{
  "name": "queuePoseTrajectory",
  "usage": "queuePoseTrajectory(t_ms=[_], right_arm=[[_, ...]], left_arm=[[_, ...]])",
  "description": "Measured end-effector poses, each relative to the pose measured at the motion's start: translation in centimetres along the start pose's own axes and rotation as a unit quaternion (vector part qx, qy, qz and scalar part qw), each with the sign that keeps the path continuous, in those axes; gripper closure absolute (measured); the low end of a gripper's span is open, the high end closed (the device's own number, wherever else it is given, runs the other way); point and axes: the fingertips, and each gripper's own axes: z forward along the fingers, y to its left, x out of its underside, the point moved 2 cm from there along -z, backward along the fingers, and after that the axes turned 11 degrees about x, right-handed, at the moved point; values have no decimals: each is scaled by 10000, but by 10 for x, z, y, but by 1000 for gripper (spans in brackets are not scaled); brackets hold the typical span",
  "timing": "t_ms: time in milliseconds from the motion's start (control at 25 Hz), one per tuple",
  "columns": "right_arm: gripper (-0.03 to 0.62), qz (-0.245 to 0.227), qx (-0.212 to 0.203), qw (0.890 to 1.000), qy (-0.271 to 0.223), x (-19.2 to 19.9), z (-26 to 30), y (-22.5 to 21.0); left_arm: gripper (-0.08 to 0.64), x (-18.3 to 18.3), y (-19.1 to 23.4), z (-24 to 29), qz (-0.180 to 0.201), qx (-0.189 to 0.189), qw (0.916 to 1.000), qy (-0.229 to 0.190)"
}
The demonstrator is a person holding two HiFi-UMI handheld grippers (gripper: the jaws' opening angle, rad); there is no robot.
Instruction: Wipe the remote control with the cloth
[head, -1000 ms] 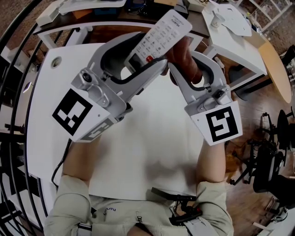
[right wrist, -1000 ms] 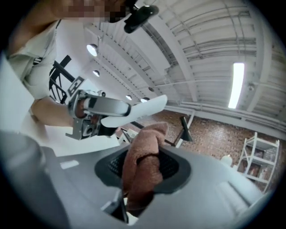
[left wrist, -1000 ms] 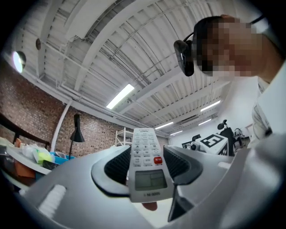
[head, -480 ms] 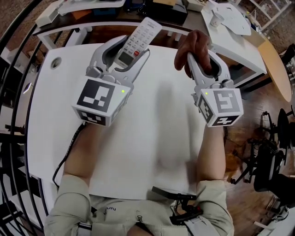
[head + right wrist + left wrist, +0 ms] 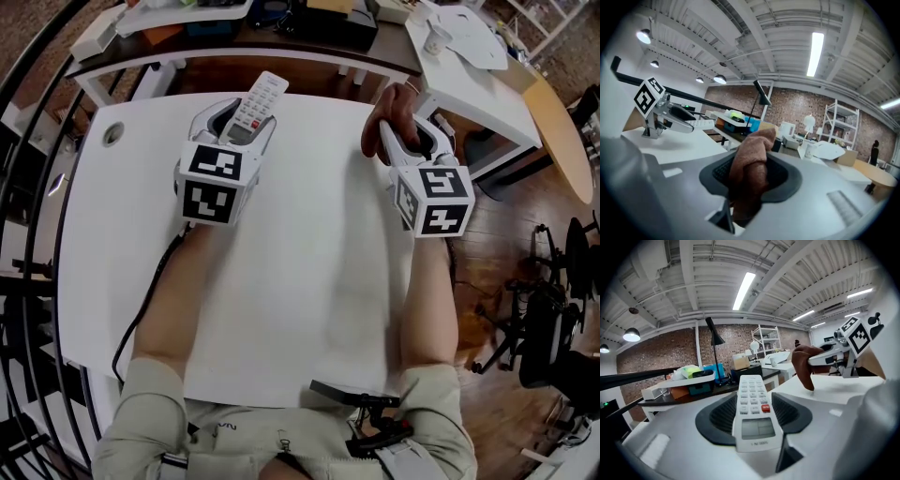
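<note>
head view shows the left gripper (image 5: 240, 120) low over the far part of the white table (image 5: 300, 281), its 2 jaws closed on the remote (image 5: 259, 97). left gripper view confirms it: the ribbed pads press the 2 long edges of the remote (image 5: 753, 411) at its lower end, beside the small display, and the keypad half sticks out forward, unsupported. whether the remote touches the table i cannot tell.

the right gripper (image 5: 405, 141) is over the far right part of the table, well apart from the left one. its jaws are clamped on the brown cloth (image 5: 394, 108); right gripper view shows the cloth (image 5: 749, 168) bunched into a thick fold between the pads, with a soft lobe standing beyond them.

the remote looks like a light, stiff plastic bar with a smooth casing, so it probably slides easily under sideways rubbing. with only 1 end pinched, a firm push on the free end would likely lever it round in the pads. a hold nearer its middle, on the plain side edges and off the keys, would resist better; the red key and the display are the parts to spare from hard pressure.

the cloth is limp and compressible. it gives no stiffness of its own, so the protruding lobe is the part to wipe with.
</note>
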Motion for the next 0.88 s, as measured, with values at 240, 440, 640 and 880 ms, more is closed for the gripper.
queuePoseTrajectory(t_ms=[240,440,640,880], right_arm=[[465,-99,-111,9979,625,27,10,3],[465,-231,-238,9930,1135,48,14,8],[460,-303,-421,9899,1317,58,13,13],[457,-385,-557,9844,1622,68,15,19]], left_arm=[[316,27,4,12,-230,48,9980,589],[314,38,7,14,-372,53,9960,810],[314,48,5,18,-489,134,9939,976],[313,65,5,22,-736,312,9846,1554]])
